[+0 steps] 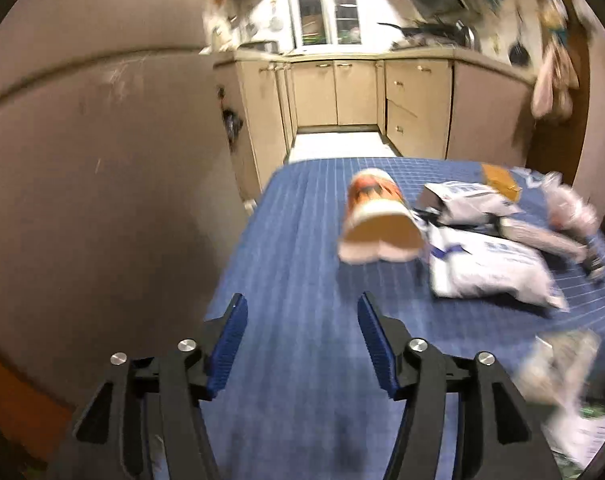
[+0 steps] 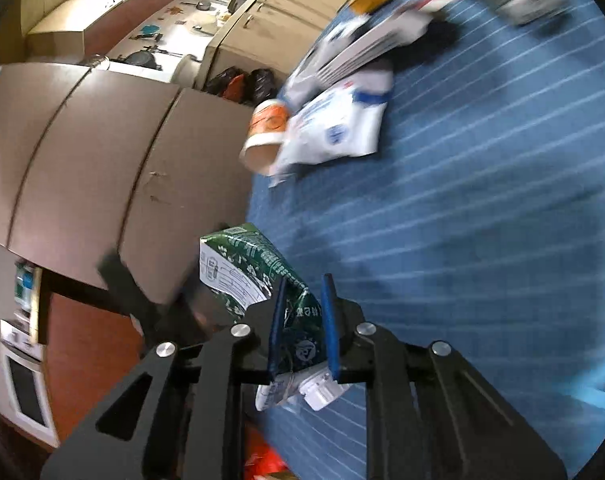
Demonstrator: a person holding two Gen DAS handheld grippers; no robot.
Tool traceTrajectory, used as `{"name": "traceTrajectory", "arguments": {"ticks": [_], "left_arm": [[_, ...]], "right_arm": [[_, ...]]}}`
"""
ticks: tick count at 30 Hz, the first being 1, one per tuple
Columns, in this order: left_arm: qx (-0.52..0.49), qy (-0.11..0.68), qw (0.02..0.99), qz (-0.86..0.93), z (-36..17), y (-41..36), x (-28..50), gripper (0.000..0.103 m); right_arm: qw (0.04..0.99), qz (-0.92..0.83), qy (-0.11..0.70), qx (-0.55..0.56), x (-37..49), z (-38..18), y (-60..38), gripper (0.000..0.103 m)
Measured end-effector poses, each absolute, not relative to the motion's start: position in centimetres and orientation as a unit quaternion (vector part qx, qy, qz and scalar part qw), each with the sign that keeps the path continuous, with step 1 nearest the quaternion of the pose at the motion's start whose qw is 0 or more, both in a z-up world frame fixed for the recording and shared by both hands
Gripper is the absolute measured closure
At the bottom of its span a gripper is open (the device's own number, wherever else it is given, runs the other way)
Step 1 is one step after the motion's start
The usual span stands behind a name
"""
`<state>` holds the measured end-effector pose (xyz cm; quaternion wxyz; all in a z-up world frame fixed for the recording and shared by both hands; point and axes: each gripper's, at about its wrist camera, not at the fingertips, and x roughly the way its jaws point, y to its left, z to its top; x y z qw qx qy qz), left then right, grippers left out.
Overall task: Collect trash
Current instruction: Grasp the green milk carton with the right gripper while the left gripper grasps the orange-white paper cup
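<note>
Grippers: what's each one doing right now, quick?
Left gripper: open, holding nothing.
Right gripper: shut on a green carton.

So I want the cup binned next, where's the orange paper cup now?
The orange paper cup lies on its side near the blue table's left edge, ahead of the left gripper, against the white plastic bag.
</note>
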<state>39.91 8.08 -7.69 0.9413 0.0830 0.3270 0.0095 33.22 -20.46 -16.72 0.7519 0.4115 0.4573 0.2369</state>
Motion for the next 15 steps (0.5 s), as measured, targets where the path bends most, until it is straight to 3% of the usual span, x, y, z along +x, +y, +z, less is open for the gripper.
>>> {"name": "traceTrajectory", "arguments": {"ticks": [6, 8, 10, 12, 15], "left_arm": [[0.138, 0.335, 0.928, -0.089, -8.3, 6.5, 45.1, 0.044], [0.160, 0.331, 0.926, -0.084, -8.9, 6.0, 46.6, 0.044], [0.179, 0.327, 0.924, -0.080, -9.6, 5.6, 47.7, 0.044], [0.187, 0.331, 0.921, -0.080, -10.3, 5.3, 48.6, 0.044], [0.190, 0.348, 0.913, -0.092, -10.9, 4.8, 49.5, 0.044]], "right_arm": [[0.789, 0.200, 0.472, 0.338, 32.6, -16.0, -21.8, 0.089], [0.818, 0.179, 0.476, 0.268, 32.8, -15.3, -20.8, 0.081], [0.837, 0.175, 0.466, 0.228, 32.9, -14.6, -19.9, 0.041], [0.855, 0.160, 0.452, 0.196, 32.5, -13.8, -19.3, 0.026], [0.880, 0.147, 0.434, 0.128, 31.7, -12.4, -17.4, 0.015]]}}
